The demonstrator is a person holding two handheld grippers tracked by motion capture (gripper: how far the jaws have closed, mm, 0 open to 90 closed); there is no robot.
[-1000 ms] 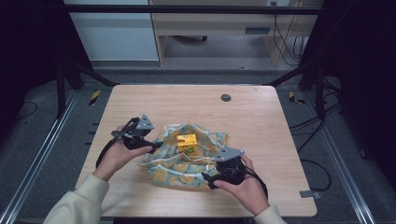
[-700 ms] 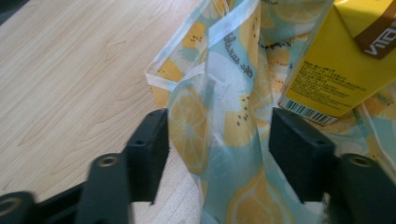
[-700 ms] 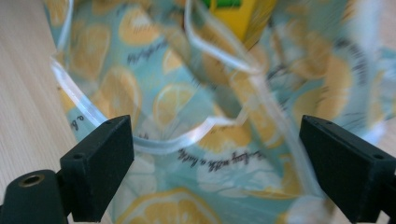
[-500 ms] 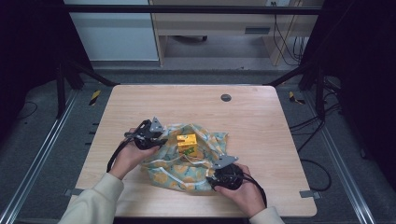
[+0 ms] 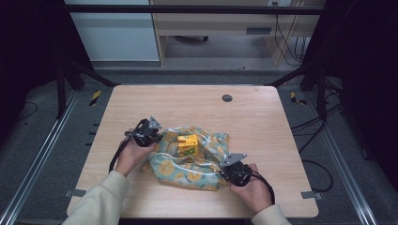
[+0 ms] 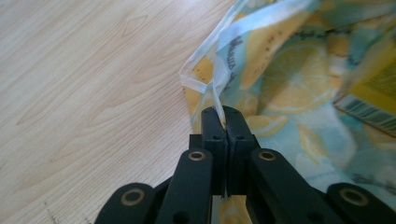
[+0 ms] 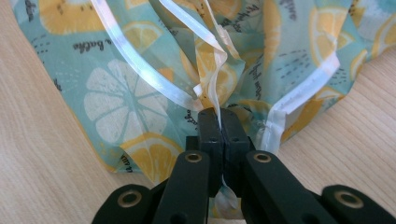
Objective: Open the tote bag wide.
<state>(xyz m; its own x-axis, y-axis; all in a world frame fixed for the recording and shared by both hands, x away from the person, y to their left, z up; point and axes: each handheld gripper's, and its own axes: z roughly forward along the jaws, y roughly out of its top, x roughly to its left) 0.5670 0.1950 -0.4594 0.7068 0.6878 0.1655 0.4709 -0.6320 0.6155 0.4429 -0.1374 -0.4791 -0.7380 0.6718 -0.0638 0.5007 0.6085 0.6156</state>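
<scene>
Both grippers, left (image 5: 155, 132) and right (image 5: 226, 165), clench the lemon-print bag (image 5: 206, 159) edges; uneven lifting may tip out the yellow carton (image 5: 188, 145).

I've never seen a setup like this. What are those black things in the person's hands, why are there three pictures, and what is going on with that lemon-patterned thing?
A person sits at a wooden table holding a hand-held gripper in each hand. One camera looks down from above; the other two ride on the grippers and look along their black jaws. On the table lies a thin bag printed with lemons, with a small yellow box on it. The left gripper has just closed and pinches the bag's pale edge strip. The right gripper has just closed too and pinches the edge on the opposite side.
</scene>
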